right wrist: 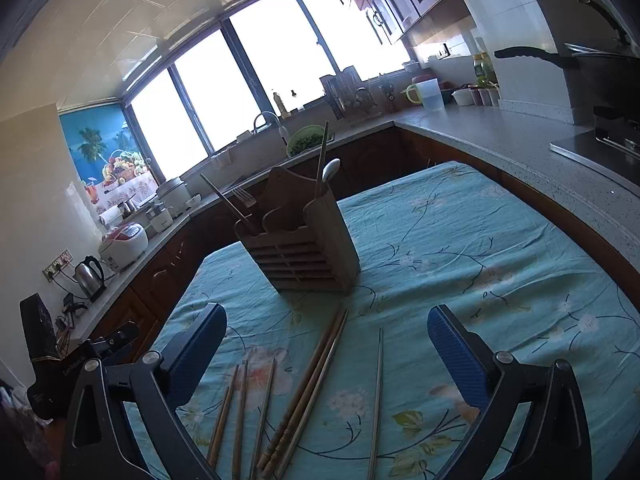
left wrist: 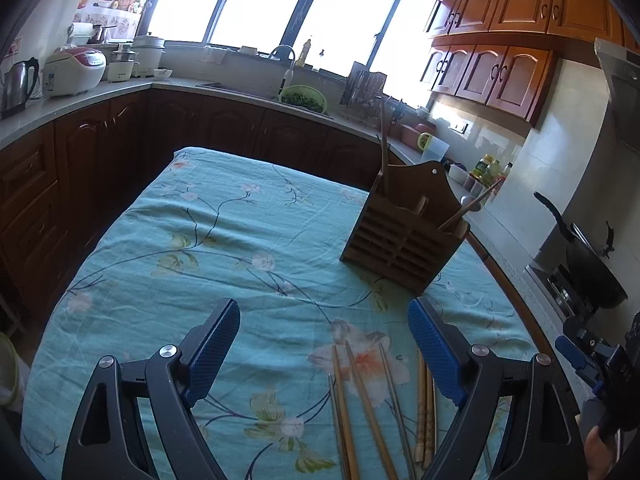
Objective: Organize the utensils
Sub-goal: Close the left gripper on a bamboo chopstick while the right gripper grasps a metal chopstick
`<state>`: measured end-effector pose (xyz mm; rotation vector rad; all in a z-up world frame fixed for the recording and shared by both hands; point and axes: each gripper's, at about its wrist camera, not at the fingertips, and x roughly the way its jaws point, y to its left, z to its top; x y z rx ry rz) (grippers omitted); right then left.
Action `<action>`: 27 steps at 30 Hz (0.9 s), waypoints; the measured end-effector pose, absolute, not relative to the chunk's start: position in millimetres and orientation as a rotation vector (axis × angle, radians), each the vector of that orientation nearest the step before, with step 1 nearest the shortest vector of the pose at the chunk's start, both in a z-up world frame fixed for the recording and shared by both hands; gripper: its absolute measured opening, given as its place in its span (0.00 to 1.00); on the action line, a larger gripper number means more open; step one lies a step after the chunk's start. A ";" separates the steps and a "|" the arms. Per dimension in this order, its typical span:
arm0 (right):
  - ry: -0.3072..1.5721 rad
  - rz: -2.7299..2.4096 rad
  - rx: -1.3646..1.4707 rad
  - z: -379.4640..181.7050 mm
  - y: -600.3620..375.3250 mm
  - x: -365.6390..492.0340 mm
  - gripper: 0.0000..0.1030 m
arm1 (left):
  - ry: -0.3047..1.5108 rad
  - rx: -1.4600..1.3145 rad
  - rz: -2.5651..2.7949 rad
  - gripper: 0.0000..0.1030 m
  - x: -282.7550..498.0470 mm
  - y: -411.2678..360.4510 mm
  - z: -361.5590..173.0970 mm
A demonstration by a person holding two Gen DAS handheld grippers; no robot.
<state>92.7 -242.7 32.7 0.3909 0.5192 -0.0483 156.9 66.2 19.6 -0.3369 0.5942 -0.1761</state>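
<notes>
A slatted wooden utensil holder [left wrist: 404, 236] [right wrist: 304, 248] stands upright on the teal floral tablecloth [left wrist: 200, 248] [right wrist: 460, 240]. It holds chopsticks, a fork [right wrist: 244, 198] and a spoon [right wrist: 331, 168]. Several loose chopsticks [left wrist: 360, 404] [right wrist: 304, 384] lie on the cloth in front of the holder. One thin metal chopstick [right wrist: 377, 396] lies apart to the right. My left gripper [left wrist: 324, 344] is open and empty above the chopsticks' far ends. My right gripper [right wrist: 327, 344] is open and empty over the chopsticks. It also shows at the left wrist view's right edge [left wrist: 588, 356].
Dark wooden cabinets and a grey counter [right wrist: 520, 148] wrap around the table. A sink with a green colander [left wrist: 303, 98], a rice cooker [left wrist: 74, 70], a kettle [left wrist: 16, 86] and a black pan on the stove [left wrist: 592, 272] stand on the counter.
</notes>
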 end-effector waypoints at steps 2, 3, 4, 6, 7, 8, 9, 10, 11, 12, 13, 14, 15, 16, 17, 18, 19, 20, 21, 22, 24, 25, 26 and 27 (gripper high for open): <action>0.535 -0.055 0.384 26.8 -242.0 89.8 0.99 | 0.611 -0.340 -0.176 0.83 151.5 66.4 15.5; 0.542 -0.060 0.380 24.5 -240.8 88.9 0.99 | 0.620 -0.337 -0.175 0.83 149.2 66.2 13.9; 0.550 -0.061 0.379 22.1 -240.4 88.7 0.99 | 0.629 -0.331 -0.172 0.83 148.8 63.5 13.5; 0.563 -0.059 0.375 17.9 -238.7 88.5 0.99 | 0.640 -0.320 -0.166 0.84 145.6 61.9 12.3; 0.570 -0.059 0.371 16.2 -238.0 89.0 0.99 | 0.644 -0.316 -0.165 0.83 145.1 60.7 12.3; 0.576 -0.059 0.367 14.4 -237.2 89.2 0.99 | 0.649 -0.314 -0.165 0.83 145.0 59.2 12.4; 0.582 -0.059 0.365 12.7 -236.4 89.5 0.98 | 0.655 -0.312 -0.165 0.83 145.2 58.5 12.6; 0.588 -0.060 0.364 11.3 -236.2 90.1 0.98 | 0.661 -0.310 -0.163 0.83 146.0 57.5 13.6; 0.593 -0.059 0.364 9.7 -235.7 90.3 0.98 | 0.664 -0.307 -0.163 0.83 145.7 57.2 14.2; 0.597 -0.057 0.364 9.0 -235.7 91.2 0.98 | 0.665 -0.303 -0.163 0.83 146.6 55.9 14.1; 0.601 -0.057 0.362 8.6 -235.5 92.2 0.98 | 0.669 -0.298 -0.163 0.83 149.8 55.0 13.7; 0.603 -0.058 0.358 8.0 -234.9 92.8 0.98 | 0.673 -0.293 -0.162 0.83 151.0 54.0 13.7; 0.605 -0.058 0.355 7.7 -234.4 93.3 0.98 | 0.677 -0.289 -0.165 0.83 151.3 53.1 14.0; 0.607 -0.057 0.351 6.8 -234.1 94.0 0.98 | 0.685 -0.283 -0.167 0.82 153.2 51.1 12.6; 0.611 -0.055 0.348 6.0 -233.7 95.2 0.98 | 0.694 -0.275 -0.169 0.82 154.2 49.5 11.9; 0.617 -0.054 0.345 4.7 -233.4 96.6 0.98 | 0.703 -0.268 -0.170 0.82 156.4 47.1 10.5; 0.623 -0.054 0.343 3.6 -233.5 98.4 0.98 | 0.714 -0.260 -0.174 0.82 158.4 44.5 9.1; 0.631 -0.057 0.337 2.1 -233.4 100.4 0.98 | 0.725 -0.252 -0.179 0.80 161.6 40.7 7.6; 0.640 -0.061 0.328 0.5 -233.0 102.6 0.97 | 0.736 -0.241 -0.188 0.78 163.8 37.3 6.7; 0.648 -0.066 0.319 -1.1 -232.5 105.0 0.96 | 0.750 -0.231 -0.200 0.73 166.8 32.8 6.1; 0.674 -0.070 0.307 -5.5 -231.8 111.5 0.85 | 0.781 -0.210 -0.228 0.63 173.6 23.0 4.3; 0.692 -0.071 0.305 -8.3 -232.0 115.5 0.83 | 0.800 -0.202 -0.247 0.57 177.7 18.1 3.3; 0.709 -0.072 0.303 -11.7 -232.2 119.4 0.77 | 0.818 -0.196 -0.267 0.51 181.7 13.2 2.5; 0.726 -0.074 0.297 -15.1 -231.9 123.7 0.70 | 0.832 -0.190 -0.282 0.48 185.5 8.7 1.3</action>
